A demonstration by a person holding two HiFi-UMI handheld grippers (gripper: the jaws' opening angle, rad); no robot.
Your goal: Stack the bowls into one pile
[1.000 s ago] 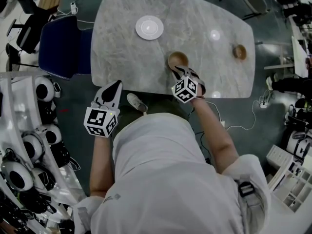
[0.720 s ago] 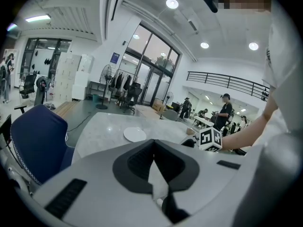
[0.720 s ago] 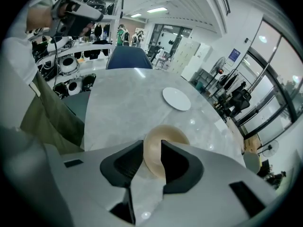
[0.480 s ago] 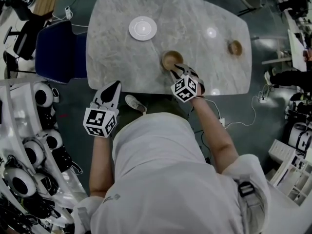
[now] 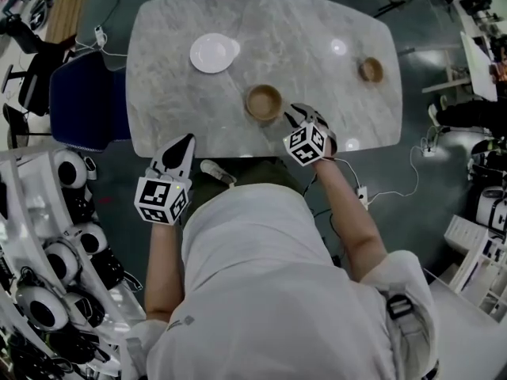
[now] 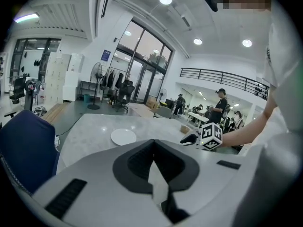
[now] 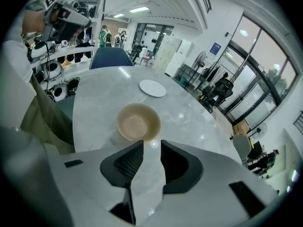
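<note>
A light wooden bowl (image 5: pixel 264 102) stands upright on the marble table (image 5: pixel 317 22), near its front edge. My right gripper (image 5: pixel 298 115) sits just right of that bowl and does not touch it. In the right gripper view the wooden bowl (image 7: pixel 138 122) lies just beyond the right gripper (image 7: pixel 151 145); the jaws are closing and nothing is between them. A white bowl (image 5: pixel 212 53) rests at the back left and a small wooden bowl (image 5: pixel 370 70) at the far right. My left gripper (image 5: pixel 184 143) hangs at the table's front edge, shut and empty.
A blue chair (image 5: pixel 79 101) stands at the table's left end. Round white devices (image 5: pixel 67 145) fill shelving on the floor at the left. Cables and a power strip (image 5: pixel 360 196) lie on the floor right of me. In the left gripper view, people stand far behind the table.
The right gripper's jaws have come off the wooden bowl's rim and drawn back to its right. The bowl stays on the table. The left gripper has barely shifted.
</note>
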